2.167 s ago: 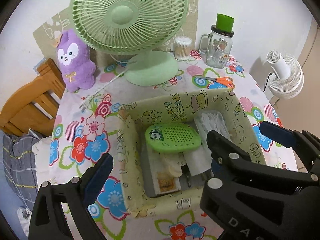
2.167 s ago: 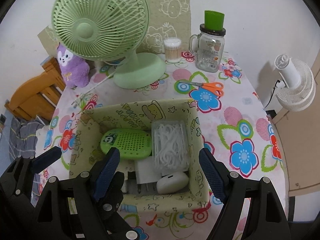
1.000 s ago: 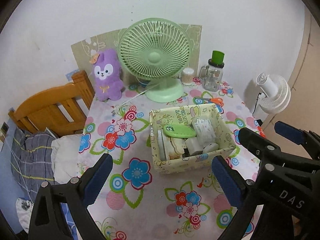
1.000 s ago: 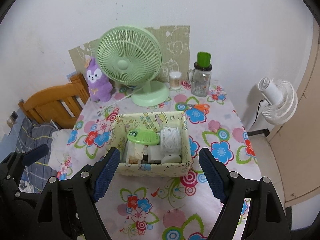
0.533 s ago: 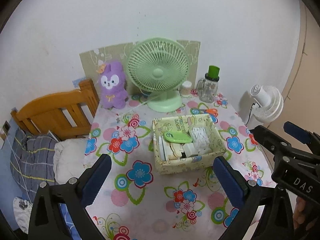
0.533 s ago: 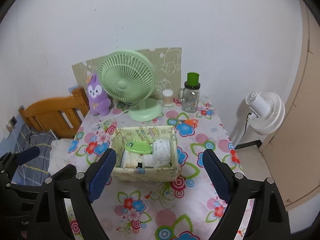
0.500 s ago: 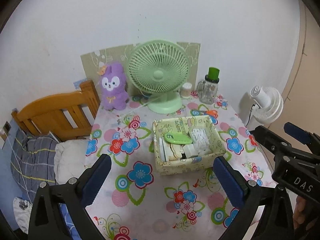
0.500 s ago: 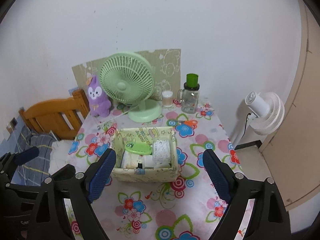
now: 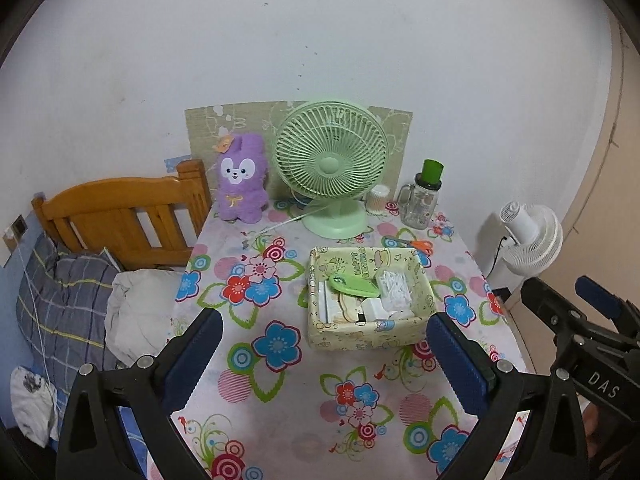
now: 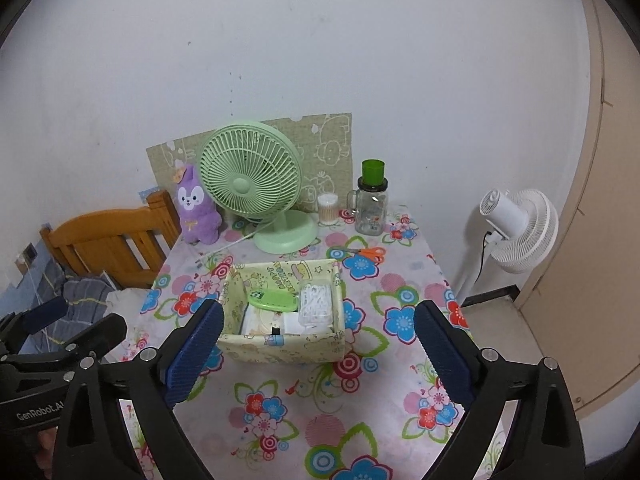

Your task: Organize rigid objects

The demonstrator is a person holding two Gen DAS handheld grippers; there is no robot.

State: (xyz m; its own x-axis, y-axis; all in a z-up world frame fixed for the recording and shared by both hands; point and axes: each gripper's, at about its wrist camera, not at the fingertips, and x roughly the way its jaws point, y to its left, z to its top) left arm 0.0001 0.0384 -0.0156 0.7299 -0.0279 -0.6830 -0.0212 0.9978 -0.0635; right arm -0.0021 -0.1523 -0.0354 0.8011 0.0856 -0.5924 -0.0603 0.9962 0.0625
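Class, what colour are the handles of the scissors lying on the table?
Orange. The scissors show best in the right wrist view, behind the box.

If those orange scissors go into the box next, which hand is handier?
Probably right: the scissors lie right of the box, on the right gripper's side, and it is open and empty.
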